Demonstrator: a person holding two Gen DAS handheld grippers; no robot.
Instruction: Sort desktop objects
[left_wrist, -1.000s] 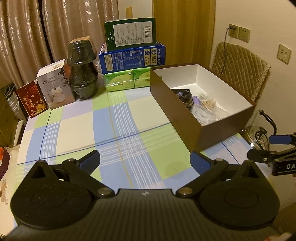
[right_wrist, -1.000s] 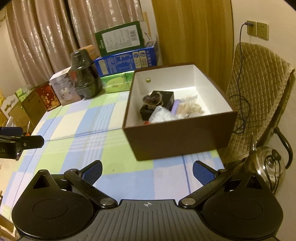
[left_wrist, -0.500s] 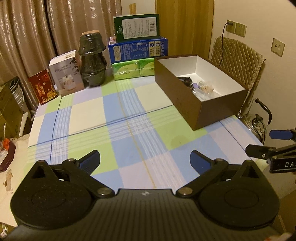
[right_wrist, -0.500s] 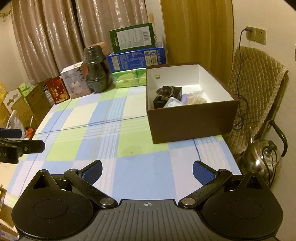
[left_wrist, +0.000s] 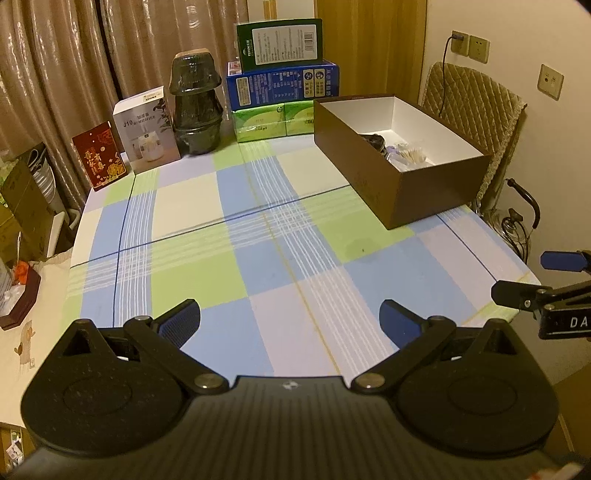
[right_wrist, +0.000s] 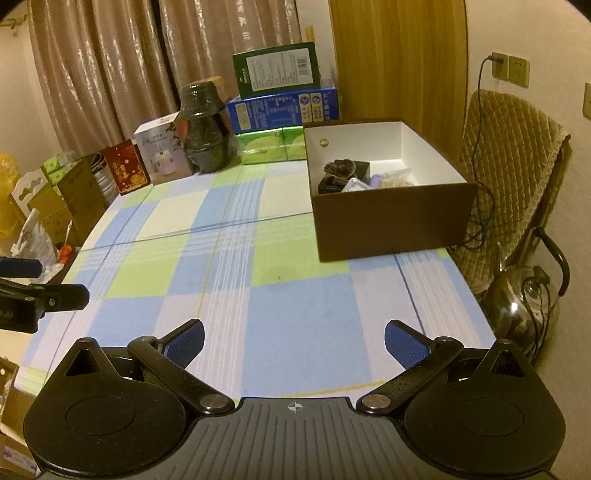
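The table (left_wrist: 258, 236) wears a checked cloth of blue, green, cream and lilac. On it, at about two o'clock in the left wrist view, sits an open brown box (left_wrist: 406, 192) with a white inside, holding a few small items. Along the far edge, from ten to twelve o'clock, stand a red packet (left_wrist: 99, 155), a white humidifier carton (left_wrist: 146, 129), a dark wrapped jar (left_wrist: 196, 103), and green tissue packs (left_wrist: 273, 122) bearing a blue box (left_wrist: 282, 85). The middle of the cloth carries nothing.
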